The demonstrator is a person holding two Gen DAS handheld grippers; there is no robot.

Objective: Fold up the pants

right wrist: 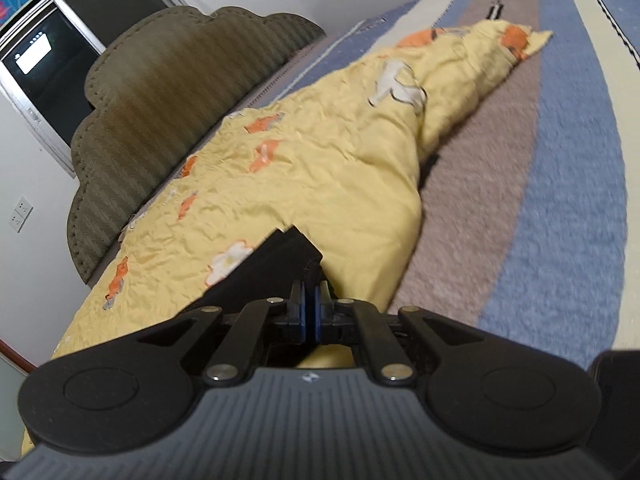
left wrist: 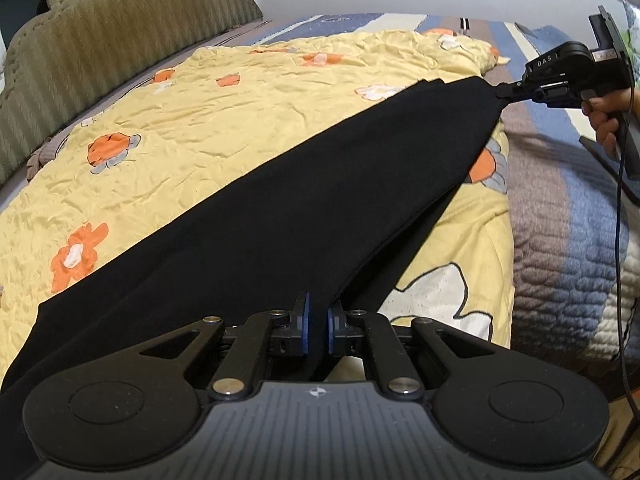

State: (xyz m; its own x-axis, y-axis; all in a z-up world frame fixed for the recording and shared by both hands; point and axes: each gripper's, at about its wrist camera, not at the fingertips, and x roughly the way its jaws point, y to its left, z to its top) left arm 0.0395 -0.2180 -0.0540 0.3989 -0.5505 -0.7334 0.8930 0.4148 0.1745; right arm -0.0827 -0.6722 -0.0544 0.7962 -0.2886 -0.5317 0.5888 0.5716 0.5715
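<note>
Green scalloped headboard, far left, behind the bed; yellow flowered quilt spread over a striped bedspread; black pants stretched taut above the quilt between both tools; left hand-held gripper clamped shut on the near end; right hand-held gripper, far right, pinched closed on the far corner

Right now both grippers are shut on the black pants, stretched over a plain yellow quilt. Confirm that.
One thing is wrong: the quilt is not plain. It is yellow with orange and white flowers, as the left wrist view shows. The rest holds: the left gripper and the right gripper are each shut on the black pants, stretched between them over the quilt.
</note>
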